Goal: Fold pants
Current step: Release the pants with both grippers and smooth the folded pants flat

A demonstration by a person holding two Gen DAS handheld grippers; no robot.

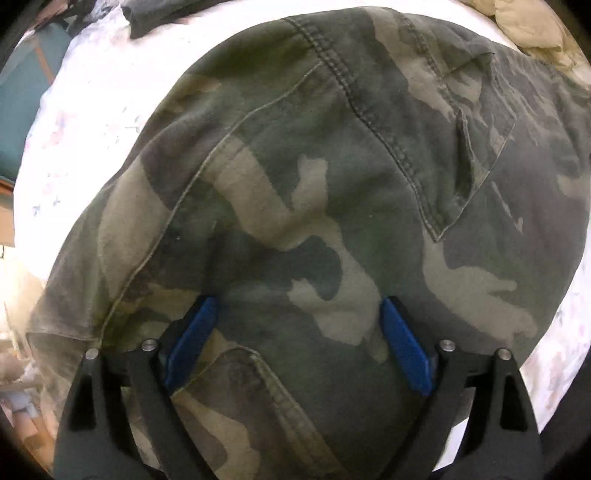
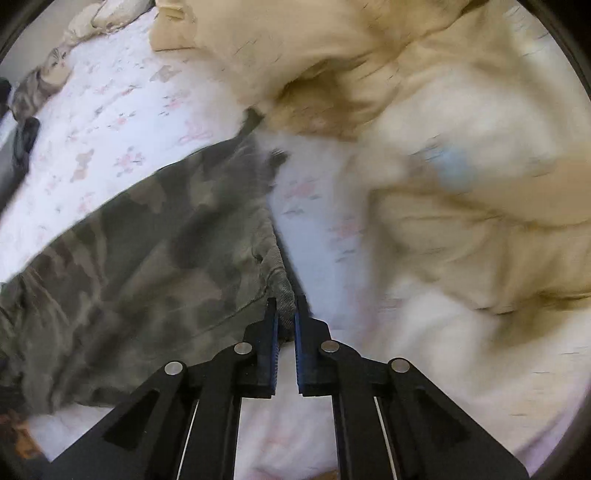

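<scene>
Camouflage pants [image 1: 314,184] lie spread on a white flowered bedsheet [image 1: 92,110], filling the left wrist view; a stitched seam and a back pocket [image 1: 476,147] show. My left gripper [image 1: 299,306] is open, its blue pads apart, low over the fabric and holding nothing. In the right wrist view the pants [image 2: 147,240] stretch to the left. My right gripper [image 2: 286,306] is shut on the pants' edge, a fold of cloth pinched between the blue pads.
A beige quilt [image 2: 461,110] is heaped on the bed at the right and top. A tabby cat [image 2: 40,85] lies at the far left of the sheet [image 2: 110,122]. A dark garment [image 1: 155,18] lies at the far edge.
</scene>
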